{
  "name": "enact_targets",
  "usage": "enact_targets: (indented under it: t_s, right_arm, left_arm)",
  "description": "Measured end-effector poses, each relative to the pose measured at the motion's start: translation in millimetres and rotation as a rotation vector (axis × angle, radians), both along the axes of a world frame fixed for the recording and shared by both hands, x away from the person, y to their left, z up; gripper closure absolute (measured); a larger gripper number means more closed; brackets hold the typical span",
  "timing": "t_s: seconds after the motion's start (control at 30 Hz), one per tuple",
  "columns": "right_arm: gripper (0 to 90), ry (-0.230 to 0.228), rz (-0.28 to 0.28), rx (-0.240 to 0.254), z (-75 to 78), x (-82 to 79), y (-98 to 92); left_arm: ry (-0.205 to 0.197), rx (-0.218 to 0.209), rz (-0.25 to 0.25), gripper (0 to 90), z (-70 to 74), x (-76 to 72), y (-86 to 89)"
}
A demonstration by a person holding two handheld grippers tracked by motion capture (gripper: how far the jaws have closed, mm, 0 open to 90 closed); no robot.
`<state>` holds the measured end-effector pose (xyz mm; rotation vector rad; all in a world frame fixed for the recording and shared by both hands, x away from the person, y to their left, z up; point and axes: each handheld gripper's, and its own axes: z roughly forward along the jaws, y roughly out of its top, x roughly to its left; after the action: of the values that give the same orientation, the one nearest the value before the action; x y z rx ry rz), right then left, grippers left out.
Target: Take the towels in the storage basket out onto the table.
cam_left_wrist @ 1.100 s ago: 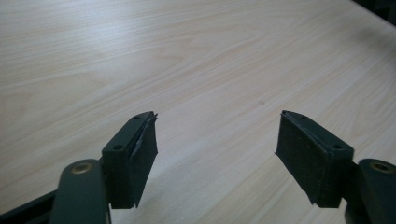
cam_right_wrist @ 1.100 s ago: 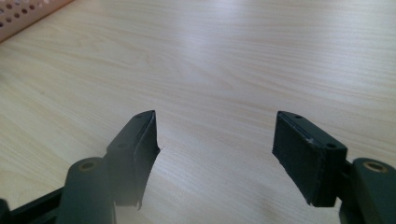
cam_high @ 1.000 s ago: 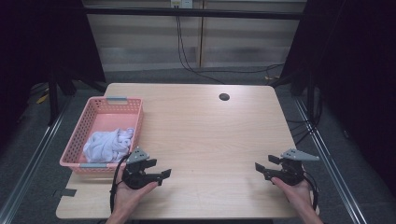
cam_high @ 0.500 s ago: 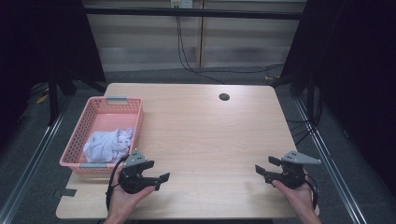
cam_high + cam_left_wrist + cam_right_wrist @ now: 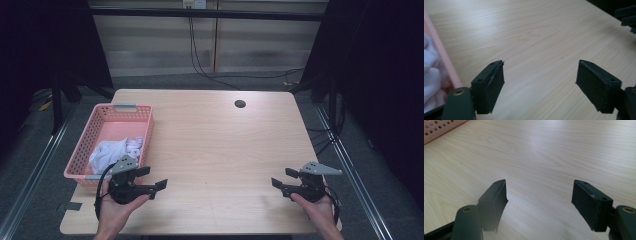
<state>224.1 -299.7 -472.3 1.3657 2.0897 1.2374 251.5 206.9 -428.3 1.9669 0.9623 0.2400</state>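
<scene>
Hovering at the near left corner of the table (image 5: 220, 145), with the left gripper (image 5: 154, 178) spread wide and nothing between its jaws, which have just been opening a little further. Lying in the near end of the pink basket (image 5: 97, 131), just to the left of that gripper and slightly farther back: a crumpled white cloth (image 5: 116, 151), also glimpsed at the left edge of the left gripper view beside the basket's pink wall. Pointing rightward across the wood at present, so a swing to the left and over the basket's near rim looks needed before any pinch on the fabric. Clearly the nearer tool, since the right gripper (image 5: 284, 177) sits well apart at the near right corner, likewise spread and empty, aimed leftward over bare wood. No clear long axis to the cloth, more a soft rounded heap with folds and creases, likely to give and bunch under the pads. Rigid, perforated plastic for the basket, with its long side running near to far. Smooth pale wood grain on the tabletop, with one small dark round hole (image 5: 240, 104) toward the far side.
</scene>
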Motion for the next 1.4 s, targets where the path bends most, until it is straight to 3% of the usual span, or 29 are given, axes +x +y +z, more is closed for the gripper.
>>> enact_targets:
  t_s: [0.07,0.2,0.33,0.47,0.53,0.67,0.8,0.87,1.17,1.4]
  right_arm:
    - [27.8,0.001,0.008,0.006,0.2,-1.0,0.5]
    - [27.5,0.008,0.018,0.006,-0.9,0.3,1.6]
    - [27.3,0.016,0.024,0.005,-1.6,1.2,3.0]
    - [27.3,0.016,0.035,0.000,-1.6,0.0,3.6]
    - [27.2,0.011,0.040,0.002,-1.3,-0.7,3.5]
    - [26.9,0.022,0.043,-0.005,-1.9,-0.1,4.5]
    - [26.1,0.017,0.045,-0.010,-2.0,0.5,4.8]
    - [25.5,0.021,0.043,-0.007,-2.1,1.1,4.5]
    - [24.6,0.031,0.043,-0.011,-3.5,3.6,6.5]
    - [24.9,0.030,0.056,-0.015,-4.0,4.2,6.6]
  left_arm:
    - [0.016,0.003,-0.010,22.8,-2.7,-1.5,3.9]
    - [0.011,0.046,0.008,22.9,-1.0,-4.1,13.7]
    - [0.008,0.036,0.038,22.2,5.8,-3.7,28.5]
    - [-0.024,0.047,0.090,20.3,21.4,0.2,47.3]
    - [-0.039,0.030,0.112,20.3,32.9,4.2,60.9]
    - [-0.052,0.040,0.167,18.9,41.0,14.2,78.7]
    - [0.002,0.044,0.205,19.0,36.4,28.1,89.5]
    - [0.022,0.088,0.204,19.2,33.5,36.9,93.3]
    - [0.117,0.122,0.226,17.4,31.2,75.7,99.5]
    - [0.169,0.217,0.212,17.8,22.8,101.9,96.4]
